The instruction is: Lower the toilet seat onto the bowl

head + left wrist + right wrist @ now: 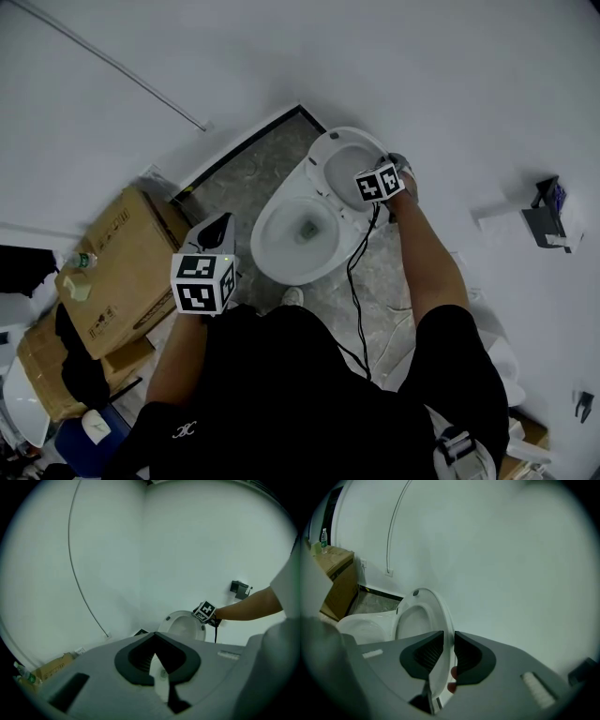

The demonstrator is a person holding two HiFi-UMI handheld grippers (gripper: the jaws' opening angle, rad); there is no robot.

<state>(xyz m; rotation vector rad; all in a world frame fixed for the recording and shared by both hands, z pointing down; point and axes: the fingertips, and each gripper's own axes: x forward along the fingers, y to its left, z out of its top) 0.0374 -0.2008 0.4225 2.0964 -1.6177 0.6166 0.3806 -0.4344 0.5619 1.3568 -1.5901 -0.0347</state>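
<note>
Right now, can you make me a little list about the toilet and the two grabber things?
toilet seat: raised, standing up off the bowl
bowl: uncovered
right gripper: jaws closed on the seat's rim
left gripper: held back from the bowl, jaws together, holding nothing
cardboard boxes: off to the side of the bowl
job: seat not yet lowered
</note>
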